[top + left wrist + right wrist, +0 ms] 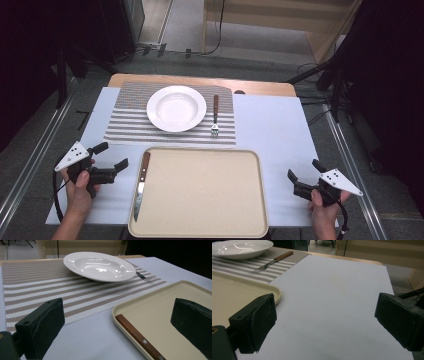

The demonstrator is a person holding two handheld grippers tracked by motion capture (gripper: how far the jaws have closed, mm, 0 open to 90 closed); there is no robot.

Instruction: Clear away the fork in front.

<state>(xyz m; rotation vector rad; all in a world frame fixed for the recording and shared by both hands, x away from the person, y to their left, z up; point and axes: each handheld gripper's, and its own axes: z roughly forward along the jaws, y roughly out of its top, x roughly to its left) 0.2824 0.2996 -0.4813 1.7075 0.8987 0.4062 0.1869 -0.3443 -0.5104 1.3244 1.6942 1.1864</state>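
Left gripper (114,156): jaws apart, nothing between, just left of knife (140,184). Right gripper (304,177): jaws apart, over bare table (270,125). Knife: on tray (200,192), along left rim. Beyond: mat (125,120), plate (176,108), fork (215,116). Writing: none legible, possibly too small.

I'm looking at a plain white plate (176,108) on a placemat (130,125) striped in grey-brown and white bands. Beside it, the fork (215,116) shows a reddish-brown wooden handle and silver tines. Nearer me, a cream-beige tray (210,195), no pattern at all. On its edge, the knife (140,184): brown wooden handle with pale rivets, shiny steel blade. The table cover (270,125) is a pale bluish-white. My left gripper (111,156) and right gripper (303,175) both have black jaws.
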